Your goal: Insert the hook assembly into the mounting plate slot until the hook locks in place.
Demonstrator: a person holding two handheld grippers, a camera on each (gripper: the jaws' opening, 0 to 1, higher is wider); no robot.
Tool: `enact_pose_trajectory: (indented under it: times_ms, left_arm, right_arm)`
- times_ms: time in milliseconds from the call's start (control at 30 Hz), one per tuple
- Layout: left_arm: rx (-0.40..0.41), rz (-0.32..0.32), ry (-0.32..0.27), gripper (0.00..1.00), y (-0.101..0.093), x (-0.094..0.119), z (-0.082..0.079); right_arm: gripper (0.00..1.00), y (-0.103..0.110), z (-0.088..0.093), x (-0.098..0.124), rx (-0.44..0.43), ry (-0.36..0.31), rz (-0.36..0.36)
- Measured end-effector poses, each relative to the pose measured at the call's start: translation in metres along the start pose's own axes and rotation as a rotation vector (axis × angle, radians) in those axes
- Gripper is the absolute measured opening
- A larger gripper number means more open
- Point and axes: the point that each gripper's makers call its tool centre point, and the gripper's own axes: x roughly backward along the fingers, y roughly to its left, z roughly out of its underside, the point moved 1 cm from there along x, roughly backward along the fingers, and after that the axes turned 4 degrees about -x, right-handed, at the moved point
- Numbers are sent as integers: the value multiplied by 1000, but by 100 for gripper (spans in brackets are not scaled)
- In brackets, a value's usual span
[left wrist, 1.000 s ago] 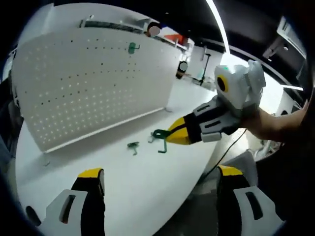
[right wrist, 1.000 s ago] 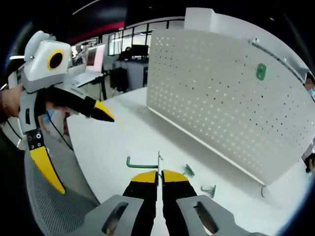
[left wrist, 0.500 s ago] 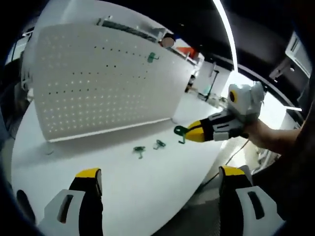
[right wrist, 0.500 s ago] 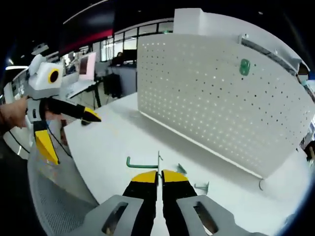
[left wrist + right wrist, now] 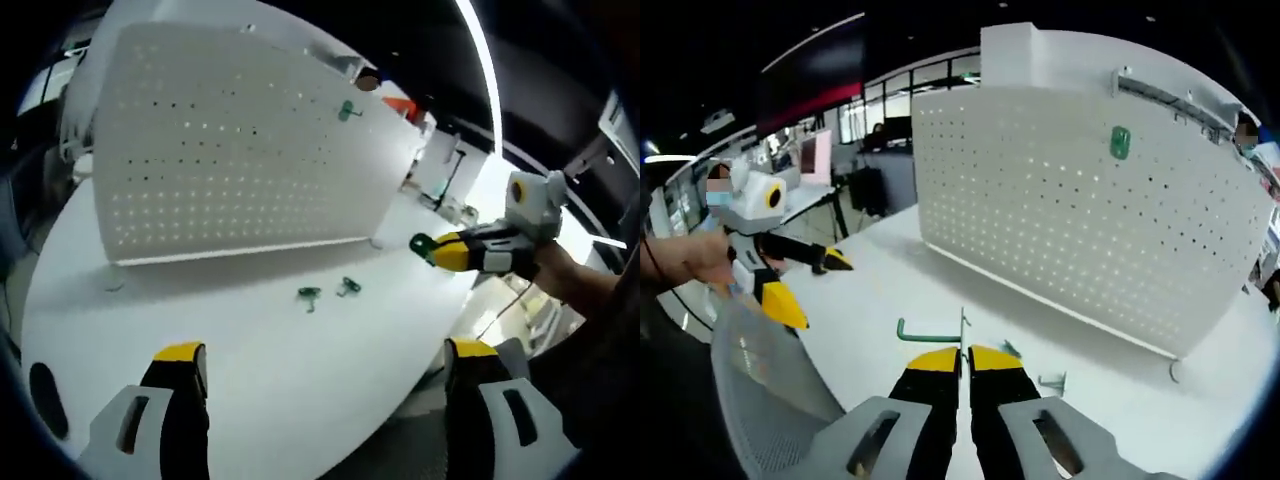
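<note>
right tongs gripping green hook, pegboard beyond

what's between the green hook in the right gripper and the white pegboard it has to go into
Nothing visible. The right gripper is shut on the green hook, and bare white table lies between it and the pegboard. Two loose green hooks lie low on the table, and one green hook already hangs high on the pegboard.
</note>
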Motion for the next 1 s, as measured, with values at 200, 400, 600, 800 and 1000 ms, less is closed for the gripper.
enact_pose_trajectory:
  times_ms: [200,400,600,800,1000]
  left_arm:
    - [36,6,-32,97,10,2,-9]
    - [43,44,-71,90,7,5,-24]
    - [56,65,-97,87,2,6,-34]
    - [72,151,-133,79,-14,8,-46]
    - [72,238,-155,63,-30,10,-54]
  right_arm:
    - [1,12,-4,1,-24,-31,-62]
    - [1,31,-16,0,-63,-90,-163]
    - [1,43,-23,-1,-68,-111,-222]
    - [1,53,-30,0,-131,-147,-297]
    - [1,56,-32,1,-130,-152,-318]
